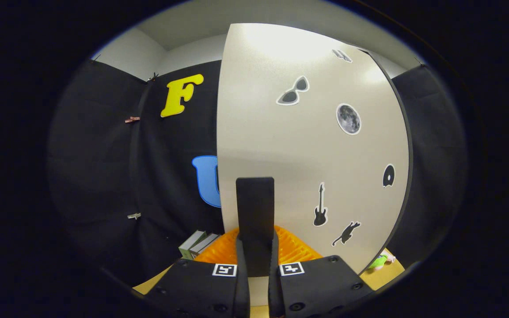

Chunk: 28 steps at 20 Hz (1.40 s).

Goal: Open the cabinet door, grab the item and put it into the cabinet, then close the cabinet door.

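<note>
The beige cabinet door (307, 145), dotted with small stickers, stands upright right in front of me, its dark edge running down its right side. A black vertical handle (255, 198) is mounted low on the door. My gripper (257, 247) has one black finger on each side of the handle's lower part, and both fingers press on it. A small green and pink toy (380, 261) lies on the table past the door's right edge. The cabinet's inside is hidden behind the door.
An orange ribbed object (296, 249) sits at the door's foot just behind my fingers. A few books (198, 244) lie to its left on the wooden table (387, 276). Black cloth walls close in on both sides.
</note>
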### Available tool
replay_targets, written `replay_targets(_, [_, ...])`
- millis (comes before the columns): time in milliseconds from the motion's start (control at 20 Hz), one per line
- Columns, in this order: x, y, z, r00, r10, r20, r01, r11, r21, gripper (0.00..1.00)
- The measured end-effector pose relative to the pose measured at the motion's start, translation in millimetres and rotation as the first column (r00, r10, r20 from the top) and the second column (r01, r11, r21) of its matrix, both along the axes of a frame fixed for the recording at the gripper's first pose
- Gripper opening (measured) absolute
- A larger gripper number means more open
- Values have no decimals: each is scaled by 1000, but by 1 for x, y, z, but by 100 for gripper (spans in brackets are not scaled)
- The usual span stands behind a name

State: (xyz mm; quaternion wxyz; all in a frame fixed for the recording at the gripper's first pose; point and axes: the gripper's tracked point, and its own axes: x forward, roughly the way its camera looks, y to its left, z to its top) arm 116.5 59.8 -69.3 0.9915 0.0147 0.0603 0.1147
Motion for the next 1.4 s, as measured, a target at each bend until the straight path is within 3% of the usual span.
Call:
replay_targets(850, [-51,-51,10,1000,1,-12,0,1000,16,20])
replay_targets(1400, [-63,-101,15,989,-148,8,148,989,2,19])
